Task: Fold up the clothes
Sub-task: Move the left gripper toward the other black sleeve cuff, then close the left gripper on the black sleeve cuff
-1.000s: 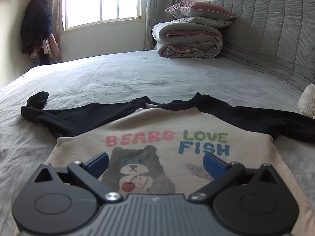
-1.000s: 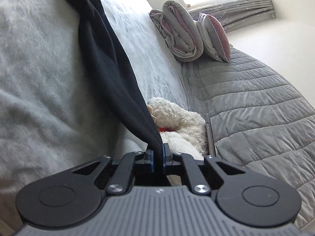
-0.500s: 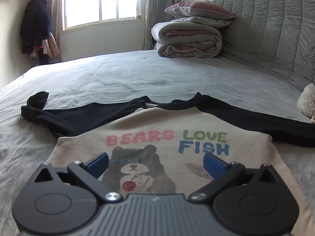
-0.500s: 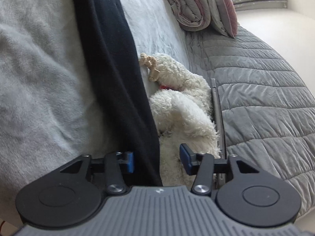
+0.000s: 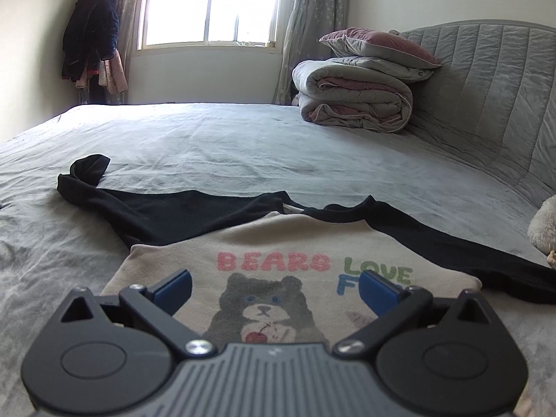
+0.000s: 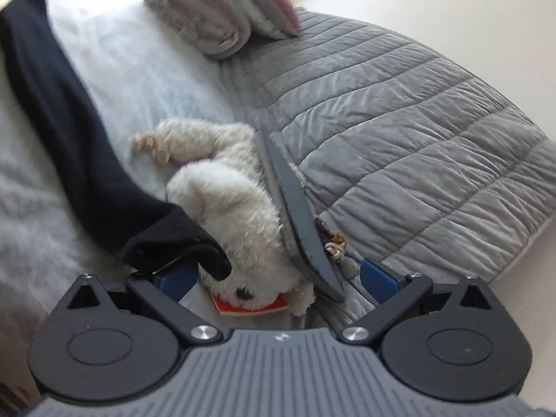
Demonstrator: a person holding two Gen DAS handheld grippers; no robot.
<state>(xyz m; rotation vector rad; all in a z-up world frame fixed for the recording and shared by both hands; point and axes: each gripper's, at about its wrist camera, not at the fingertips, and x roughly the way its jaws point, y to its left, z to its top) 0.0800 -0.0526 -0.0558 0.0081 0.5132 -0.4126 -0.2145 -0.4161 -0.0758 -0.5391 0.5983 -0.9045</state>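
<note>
Beige shirt (image 5: 312, 243) – pink "BEARS", green "LOVE", bear print, grey bedsheet (image 5: 243, 146)

You're in a home bedroom: big bed (image 5: 243, 146) w/ grey sheet, padded headboard (image 5: 486, 97), folded duvet (image 5: 351, 100) + pillow (image 5: 378, 43) stacked, curtained window (image 5: 212, 3), coats (image 5: 90, 48) hung in corner, plush toy (image 6: 236, 208) by headboard.
</note>
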